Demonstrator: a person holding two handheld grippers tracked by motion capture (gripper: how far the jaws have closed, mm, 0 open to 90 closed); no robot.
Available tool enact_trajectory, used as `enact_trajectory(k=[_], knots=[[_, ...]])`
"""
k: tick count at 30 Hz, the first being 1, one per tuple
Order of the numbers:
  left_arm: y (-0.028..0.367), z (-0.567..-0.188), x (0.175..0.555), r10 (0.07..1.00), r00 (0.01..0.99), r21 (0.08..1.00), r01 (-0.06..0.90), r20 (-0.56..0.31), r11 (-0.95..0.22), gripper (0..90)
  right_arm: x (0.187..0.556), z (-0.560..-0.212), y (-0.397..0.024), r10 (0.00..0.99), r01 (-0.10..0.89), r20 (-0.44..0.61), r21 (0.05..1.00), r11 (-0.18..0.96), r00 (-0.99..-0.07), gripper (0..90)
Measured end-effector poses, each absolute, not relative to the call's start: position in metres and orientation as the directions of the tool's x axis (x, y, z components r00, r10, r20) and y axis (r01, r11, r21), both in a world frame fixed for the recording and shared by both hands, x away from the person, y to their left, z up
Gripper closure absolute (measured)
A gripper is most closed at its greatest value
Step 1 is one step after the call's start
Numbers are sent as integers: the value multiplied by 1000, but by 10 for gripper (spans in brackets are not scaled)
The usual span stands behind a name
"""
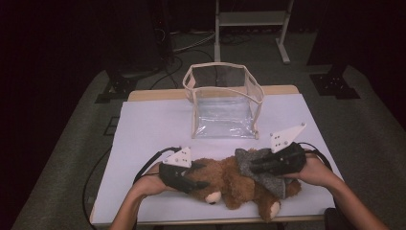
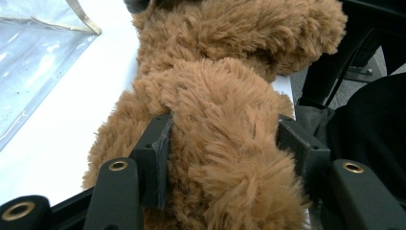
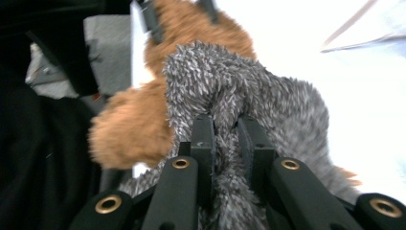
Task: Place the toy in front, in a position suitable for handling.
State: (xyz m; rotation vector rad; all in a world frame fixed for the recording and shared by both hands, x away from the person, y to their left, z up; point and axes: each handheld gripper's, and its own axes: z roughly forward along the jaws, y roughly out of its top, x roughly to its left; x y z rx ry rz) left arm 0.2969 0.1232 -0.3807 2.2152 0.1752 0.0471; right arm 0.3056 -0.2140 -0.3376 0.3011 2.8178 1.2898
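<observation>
- Dark room all round, with a white-topped table (image 1: 143, 124) lit in the middle; a clear plastic bag (image 1: 225, 103) with cream trim stands open at the far side, well apart from my work.
- At the near edge lies the brown teddy bear (image 1: 227, 184), on its side, head towards the left and feet to the right.
- My left gripper (image 1: 184, 179) has its jaws partly closed around a plush limb or the head end; in the left gripper view the pads (image 2: 155, 153) sink into the fur on both sides, so I read it as a firm hold.
- My right gripper (image 1: 273, 165) is pinched almost fully together on the grey fuzzy garment (image 3: 239, 91) wrapped over the bear's body.
- Handling, as I judge it: the bear is light and very soft, so it will sag and fold rather than lift stiffly; nothing fragile.
- The grey fabric is thin, stretchy and loose, likely to slide over the fur; a deep pinch on a bunched fold holds best.
- For the bear I would grip a thick part, torso or head, not a floppy paw.
</observation>
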Motion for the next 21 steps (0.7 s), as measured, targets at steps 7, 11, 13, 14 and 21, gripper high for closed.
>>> enact_trajectory(k=[7, 11, 13, 14, 21], knots=[[123, -377, 297, 147, 989, 788, 113, -29, -605, 411, 319, -349, -202, 195, 189, 82, 747, 637, -977, 780], [117, -365, 301, 150, 988, 781, 115, -27, -614, 315, 313, -358, -201, 195, 197, 92, 749, 632, -976, 781], [111, -360, 303, 144, 989, 777, 106, -20, -621, 289, 310, -359, -203, 193, 196, 93, 752, 629, -977, 781], [108, -359, 303, 140, 990, 770, 101, -15, -630, 289, 308, -360, -204, 193, 198, 96, 753, 628, -977, 781], [106, -371, 299, 130, 991, 742, 111, -33, -661, 384, 312, -349, -211, 205, 192, 83, 772, 605, -975, 779]])
